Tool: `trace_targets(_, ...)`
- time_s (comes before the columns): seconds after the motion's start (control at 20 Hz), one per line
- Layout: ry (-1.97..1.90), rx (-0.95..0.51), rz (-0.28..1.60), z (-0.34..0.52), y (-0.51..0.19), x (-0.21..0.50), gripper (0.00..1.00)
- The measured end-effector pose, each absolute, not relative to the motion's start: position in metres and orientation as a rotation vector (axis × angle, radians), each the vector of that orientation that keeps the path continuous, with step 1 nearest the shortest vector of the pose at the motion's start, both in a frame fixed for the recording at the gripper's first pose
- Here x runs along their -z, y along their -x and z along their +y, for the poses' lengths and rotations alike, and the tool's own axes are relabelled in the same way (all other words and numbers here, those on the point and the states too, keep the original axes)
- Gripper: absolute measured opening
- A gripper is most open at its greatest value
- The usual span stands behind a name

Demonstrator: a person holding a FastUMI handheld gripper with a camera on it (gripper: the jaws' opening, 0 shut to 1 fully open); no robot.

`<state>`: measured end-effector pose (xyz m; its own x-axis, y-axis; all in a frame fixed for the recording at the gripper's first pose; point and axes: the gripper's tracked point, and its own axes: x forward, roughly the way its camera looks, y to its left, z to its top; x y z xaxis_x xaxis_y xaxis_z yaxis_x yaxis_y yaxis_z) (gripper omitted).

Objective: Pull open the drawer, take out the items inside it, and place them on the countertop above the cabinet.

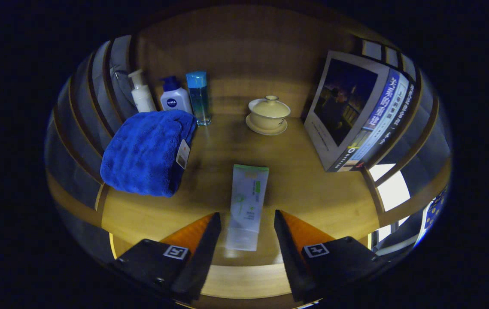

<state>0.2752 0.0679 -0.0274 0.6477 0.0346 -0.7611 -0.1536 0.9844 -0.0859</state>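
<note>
While the gripper [247, 223] stood with its fingers spread wide, a flat white tube [247, 205] with green print lay on the wooden countertop [313, 197], its crimped end reaching back between the two fingers. Neither finger touched the tube; a clear gap showed on each side. The tube lay lengthwise, its green-edged cap end pointing away toward the back panel.

The countertop was smooth, light-toned wood with a visible grain, backed by a panel of the same wood. To the left of the tube, well apart from it, a thick blue towel [147, 152] of plush, nubbed cloth lay folded, with a small paper tag hanging from its right edge. Behind the towel three containers stood upright in a row: a white pump bottle [141, 93], a squat white bottle with a dark blue pump cap [174, 97], and a tall, clear blue rectangular bottle [198, 98], which stood just beside the towel's far corner.

Beyond the tube, near the back panel, a cream-coloured lidded bowl [269, 111] of glazed ceramic sat on a matching saucer. To the right, a large book [347, 109] with a dark photograph on its cover leaned upright against the slatted side wall [424, 128]. Nothing stood between the fingers and the tube.
</note>
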Motion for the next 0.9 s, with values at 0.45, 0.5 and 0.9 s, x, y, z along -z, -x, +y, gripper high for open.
trace_targets(0.45, 0.168, -0.079, 0.589, 0.036, -0.211, -0.031, 0.99)
trace_targets(0.5, 0.174, -0.081, 0.560, 0.033, -0.201, -0.039, 0.99)
trace_targets(0.9, 0.114, -0.092, 0.337, 0.019, -0.120, -0.080, 0.99)
